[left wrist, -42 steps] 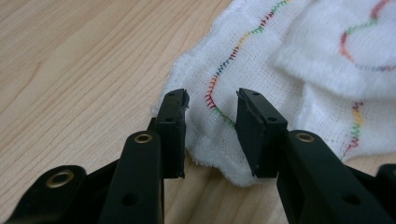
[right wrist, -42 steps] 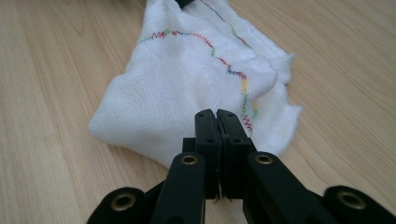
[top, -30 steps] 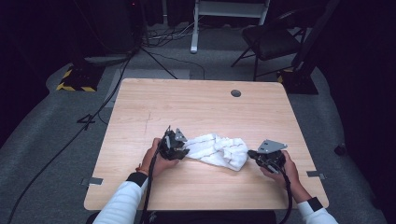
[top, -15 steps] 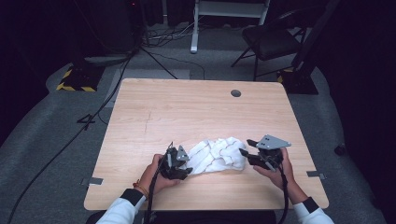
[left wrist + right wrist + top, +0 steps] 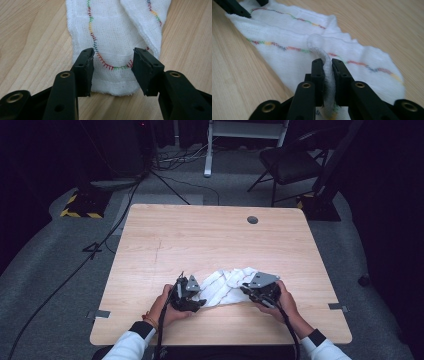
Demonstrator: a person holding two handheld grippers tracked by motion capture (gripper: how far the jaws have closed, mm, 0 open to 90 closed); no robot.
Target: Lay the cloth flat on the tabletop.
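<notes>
While the right gripper (image 5: 327,65), its jaws just closing, is pinching the white stitched cloth (image 5: 115,37), the left gripper (image 5: 113,72) is straddling its end half open, probably needing to clamp next.

Dark studio, floor cables (image 5: 165,180), hazard-taped base (image 5: 80,206)

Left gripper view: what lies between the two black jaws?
The rounded end of the white cloth with its coloured stitching, lying on the table, untouched by the left gripper.
</notes>
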